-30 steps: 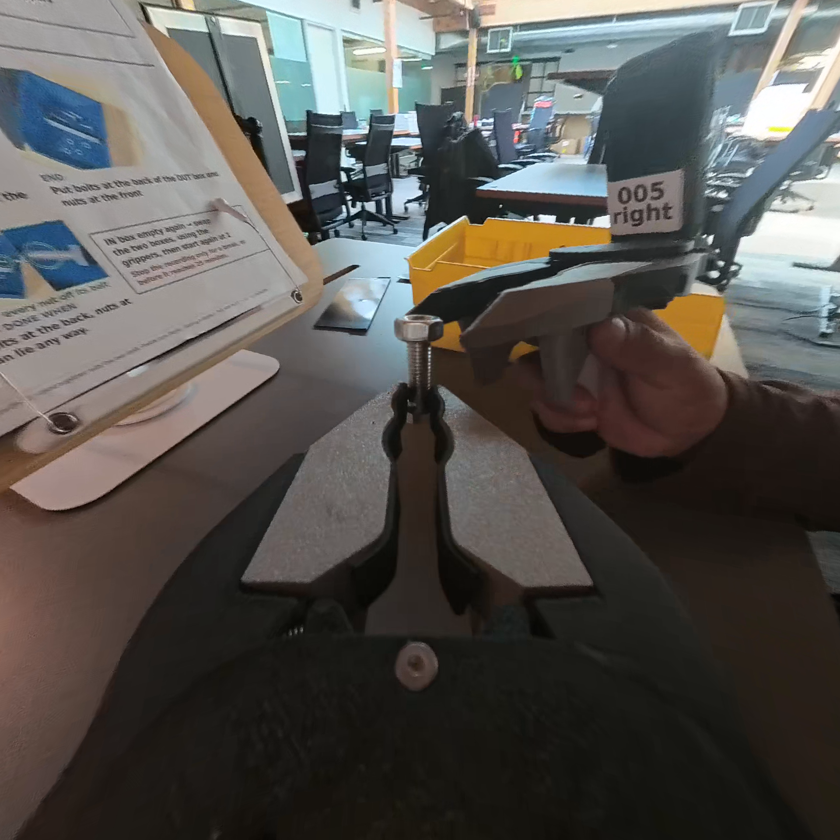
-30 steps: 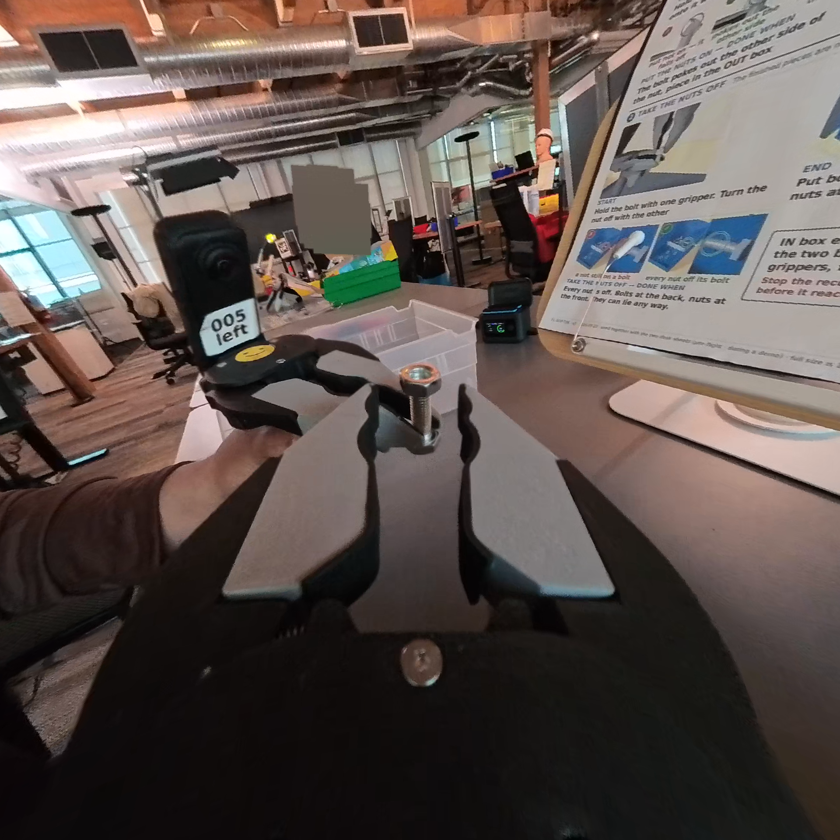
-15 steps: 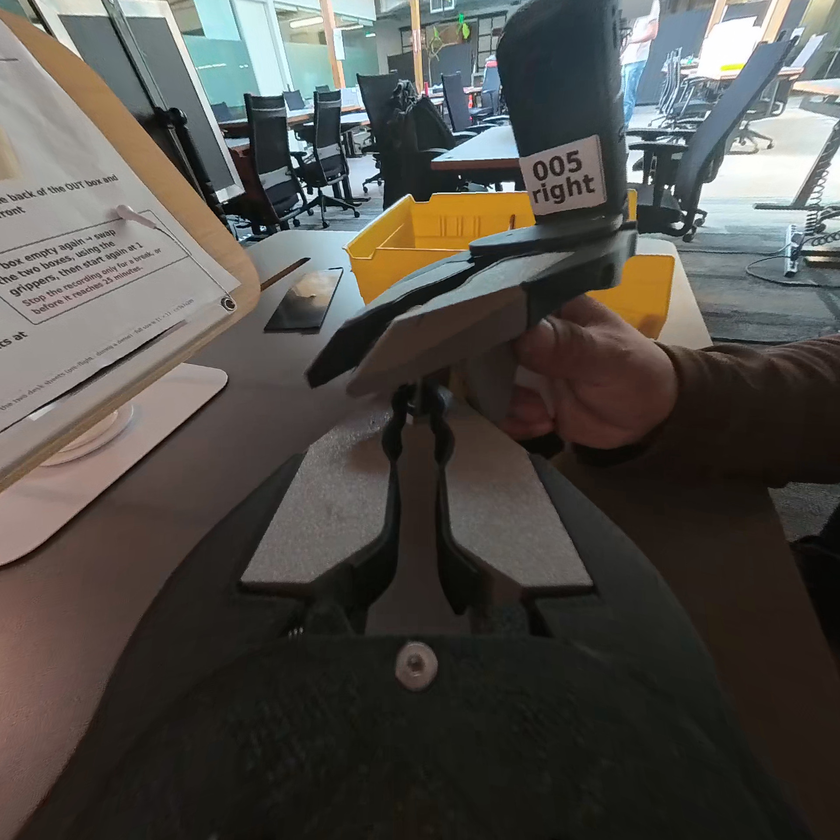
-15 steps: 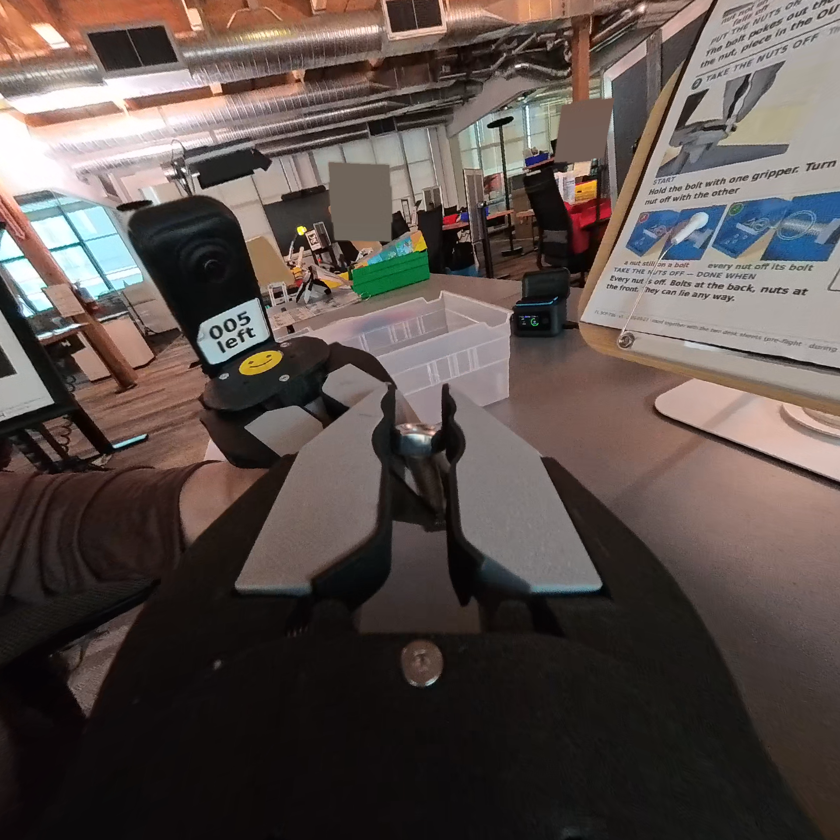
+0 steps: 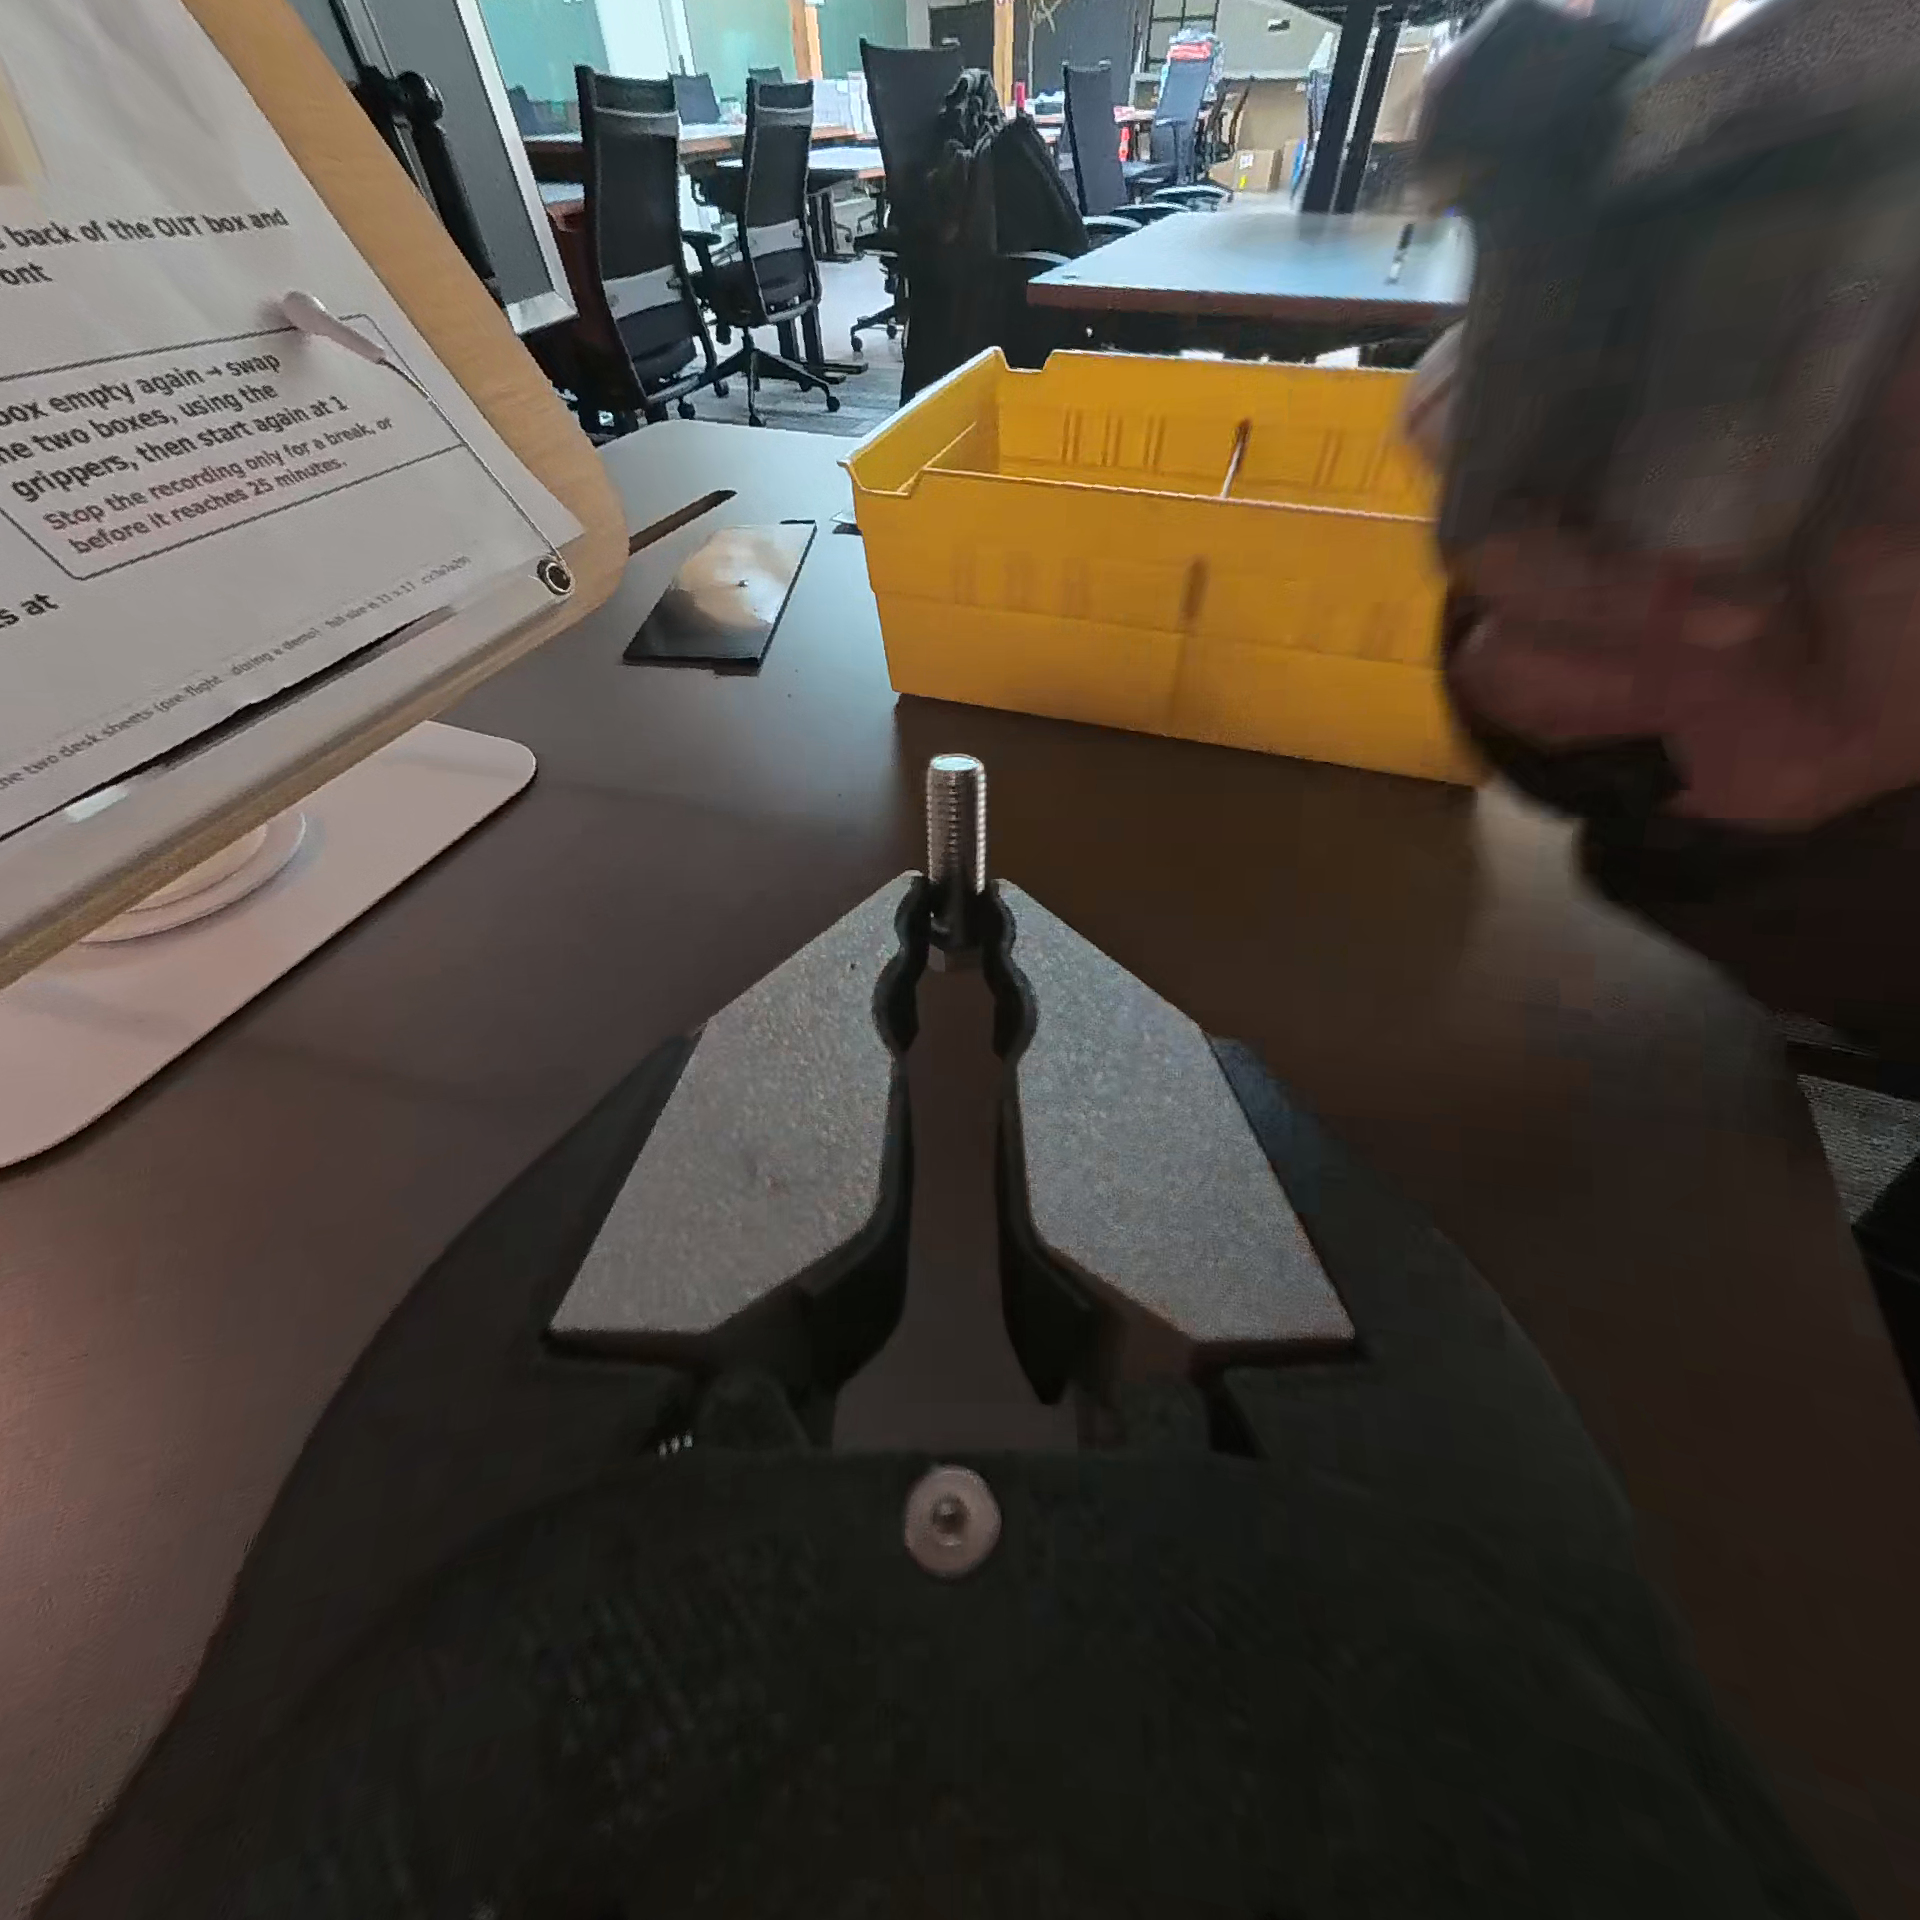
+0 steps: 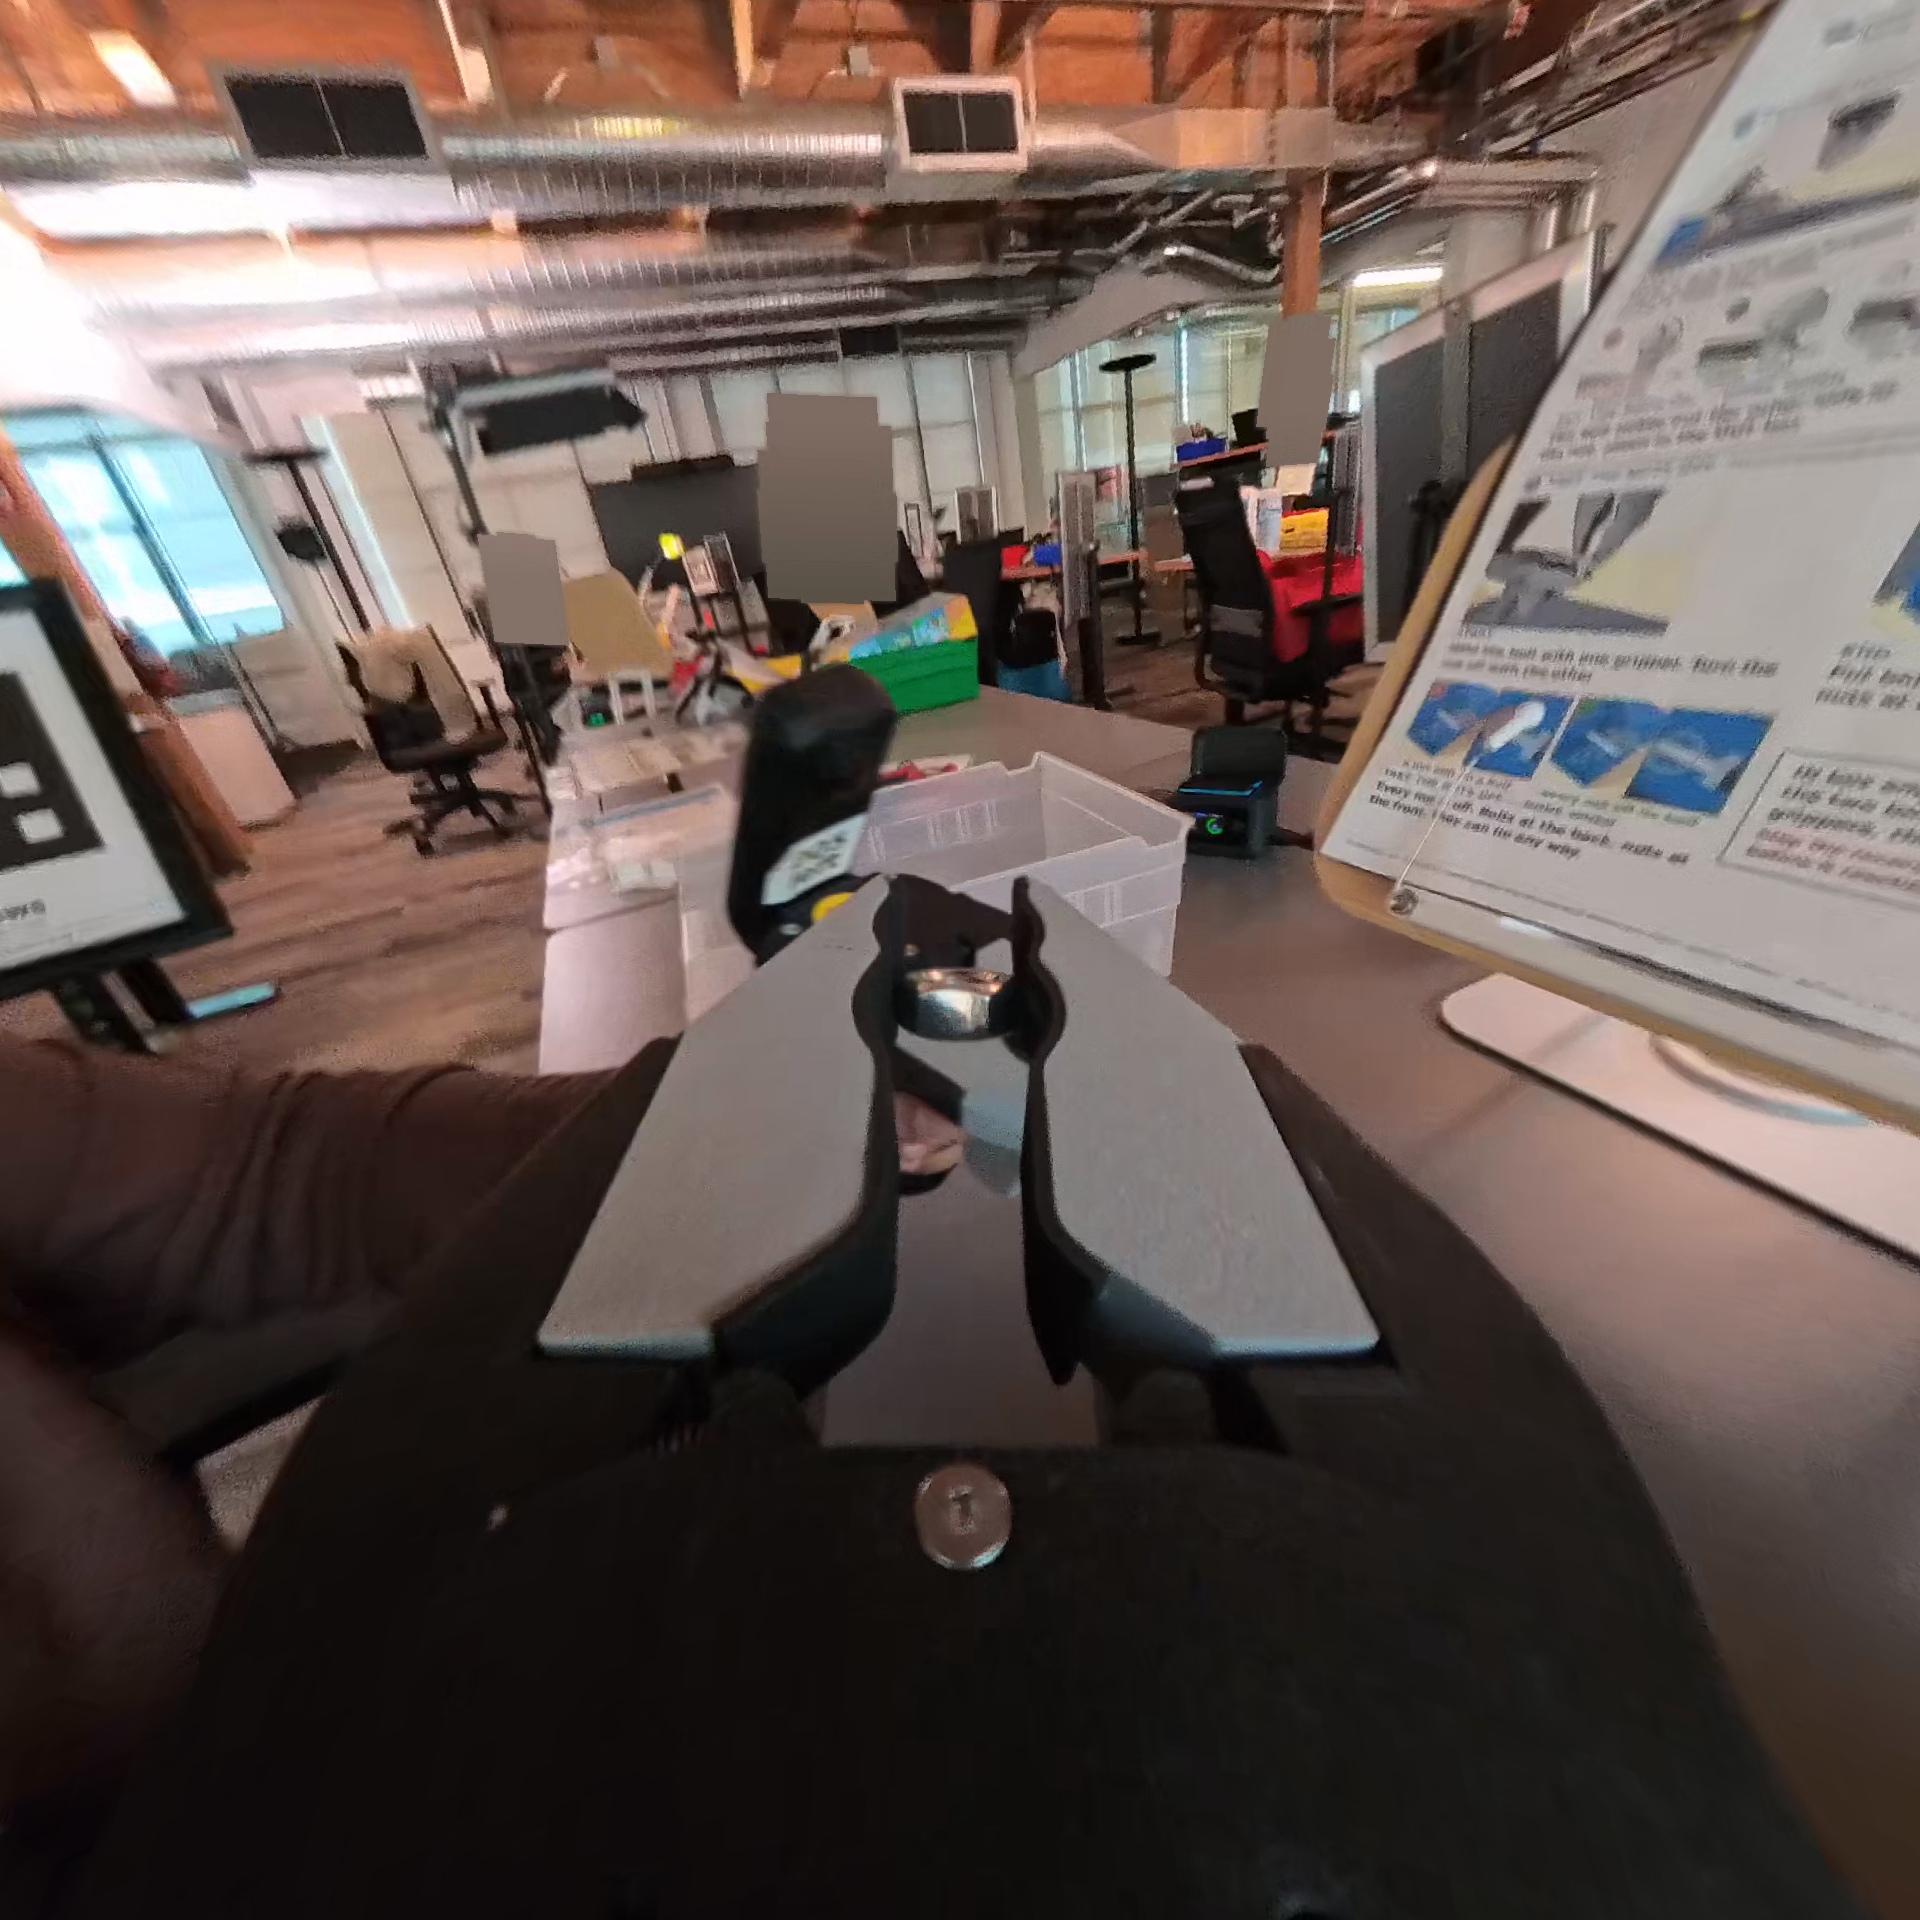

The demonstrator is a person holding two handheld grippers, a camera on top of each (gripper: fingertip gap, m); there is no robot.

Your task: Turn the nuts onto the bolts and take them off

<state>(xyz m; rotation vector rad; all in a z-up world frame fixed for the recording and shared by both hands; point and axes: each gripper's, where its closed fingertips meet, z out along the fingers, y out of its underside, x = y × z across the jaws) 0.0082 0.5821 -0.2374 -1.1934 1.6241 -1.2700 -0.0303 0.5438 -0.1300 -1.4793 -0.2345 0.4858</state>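
One nut [image 6: 958, 1000] is off its bolt [image 5: 956, 831], so for this pair the removal looks done. What remains, I judge, is dropping both parts into a bin and going on to any further pairs, though the pictures show no others.

Your left gripper [image 5: 954, 940] has its fingers [image 5: 774, 1143] drawn nearly together, clamped at the tips on the lower end of the bolt. The bolt stands upright, its bare threaded end pointing up and nothing on it. It sits above the dark table [image 5: 644, 935], in front of the yellow bin [image 5: 1143, 582] near the table's far edge.

Your right gripper [image 6: 961, 1003] has its fingers [image 6: 748, 1174] close together too, pinching the nut in the rounded notch just behind the tips. The nut lies roughly flat with its hole facing up. That gripper is well clear of the bolt; in the left wrist view it is only a blur at the right edge, held by your hand [image 5: 1683, 665]. A clear bin [image 6: 1049, 852] stands on the table beyond it, beside the instruction board [image 6: 1683, 582].
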